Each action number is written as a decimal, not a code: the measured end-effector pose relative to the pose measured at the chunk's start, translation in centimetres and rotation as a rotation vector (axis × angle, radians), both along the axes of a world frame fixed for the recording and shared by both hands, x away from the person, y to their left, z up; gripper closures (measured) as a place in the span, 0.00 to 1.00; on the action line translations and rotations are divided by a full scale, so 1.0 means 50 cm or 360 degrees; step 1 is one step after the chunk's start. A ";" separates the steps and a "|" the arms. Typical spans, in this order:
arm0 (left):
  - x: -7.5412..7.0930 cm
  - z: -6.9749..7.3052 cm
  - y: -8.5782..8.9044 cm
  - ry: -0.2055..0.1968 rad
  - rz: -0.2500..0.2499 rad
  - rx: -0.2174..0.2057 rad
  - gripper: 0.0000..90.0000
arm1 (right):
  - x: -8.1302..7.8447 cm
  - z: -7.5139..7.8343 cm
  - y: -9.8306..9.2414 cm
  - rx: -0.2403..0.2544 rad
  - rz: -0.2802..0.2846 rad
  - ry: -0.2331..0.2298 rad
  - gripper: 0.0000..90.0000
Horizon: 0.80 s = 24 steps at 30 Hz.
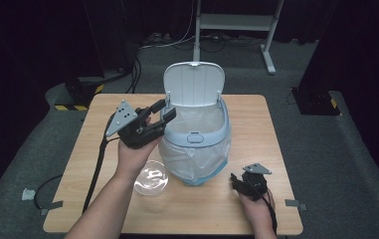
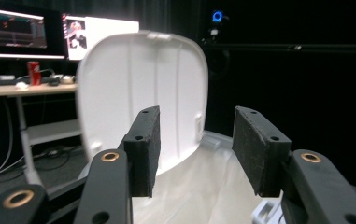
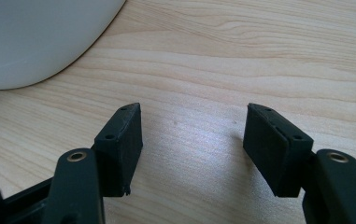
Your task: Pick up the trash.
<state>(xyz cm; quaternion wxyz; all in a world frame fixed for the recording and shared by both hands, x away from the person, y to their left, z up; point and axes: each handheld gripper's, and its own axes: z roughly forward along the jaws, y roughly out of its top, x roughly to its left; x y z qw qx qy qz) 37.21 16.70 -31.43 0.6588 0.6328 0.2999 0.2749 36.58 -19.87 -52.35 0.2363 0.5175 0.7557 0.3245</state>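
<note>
white lid (image 1: 193, 83) stands upright just ahead of the left tongs (image 1: 163, 110), parted and empty over the bin (image 1: 197, 137); right tongs (image 1: 236, 182) rest parted on the surface (image 1: 256, 119).

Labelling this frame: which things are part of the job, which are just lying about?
In the job:
- bin, lid raised
- plastic liner in the bin
- left gripper, open at the bin's rim

Lying about:
- clear bowl on the table
- right gripper, open, resting on the table
- metal stand behind
</note>
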 end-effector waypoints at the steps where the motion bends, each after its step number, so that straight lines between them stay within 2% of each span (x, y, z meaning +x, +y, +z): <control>1: -0.004 -0.005 0.007 0.0002 0.0008 0.0012 0.57 | 0.000 0.000 0.000 0.0001 0.0000 0.0003 0.42; 5: -0.019 -0.026 0.033 0.0013 0.0052 0.0058 0.56 | 0.000 0.000 0.001 -0.0003 -0.0006 0.0003 0.42; 12: -0.052 -0.083 0.087 0.0060 0.0137 0.0136 0.55 | 0.000 0.000 0.001 0.0000 -0.0014 0.0006 0.42; 17: -0.071 -0.129 0.118 0.0119 0.0182 0.0164 0.55 | 0.000 0.000 0.003 -0.0004 -0.0019 0.0002 0.42; 24: -0.097 -0.210 0.148 0.0240 0.0222 0.0193 0.53 | -0.001 0.000 0.003 -0.0008 -0.0022 0.0000 0.41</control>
